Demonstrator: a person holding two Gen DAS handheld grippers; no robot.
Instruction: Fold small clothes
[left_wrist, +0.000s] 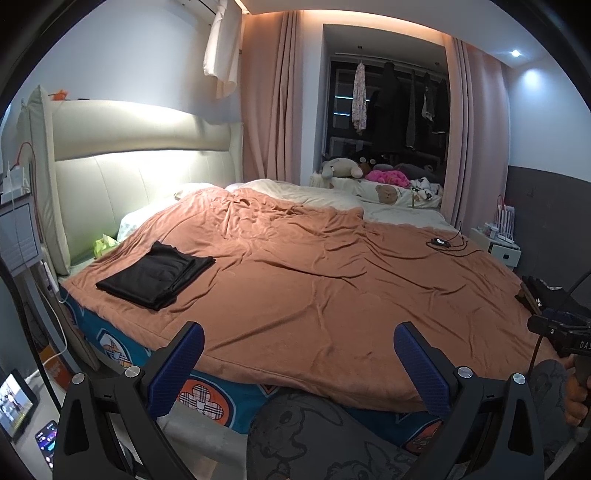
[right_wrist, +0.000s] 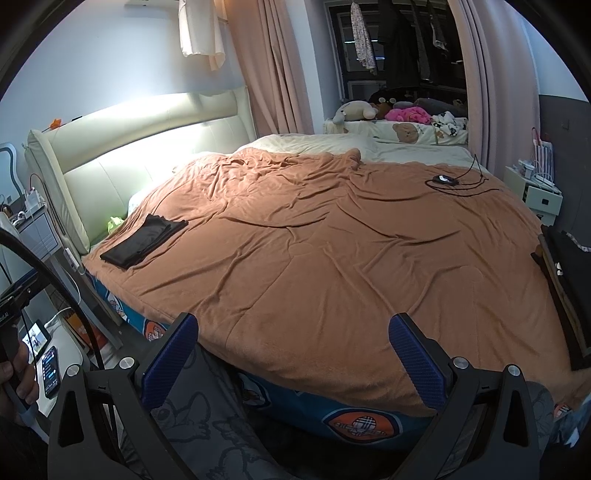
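Note:
A folded black garment (left_wrist: 157, 275) (right_wrist: 144, 240) lies flat on the orange-brown blanket (left_wrist: 314, 280) (right_wrist: 325, 240) near the bed's left edge, close to the headboard. More dark clothes (left_wrist: 543, 293) (right_wrist: 569, 291) are piled at the bed's right edge. My left gripper (left_wrist: 299, 363) hangs over the bed's near edge, open, nothing between its blue pads. My right gripper (right_wrist: 293, 354) is also open and empty above the near edge, well away from both garments. The right gripper's body (left_wrist: 565, 332) shows at the right of the left wrist view.
A black device with cables (left_wrist: 441, 243) (right_wrist: 445, 181) lies on the blanket at the far right. A cream headboard (left_wrist: 140, 162) stands at left, plush toys (left_wrist: 354, 170) at the back. A tablet and phone (right_wrist: 46, 354) sit on the floor at left. A person's patterned trouser legs (left_wrist: 317, 435) are below.

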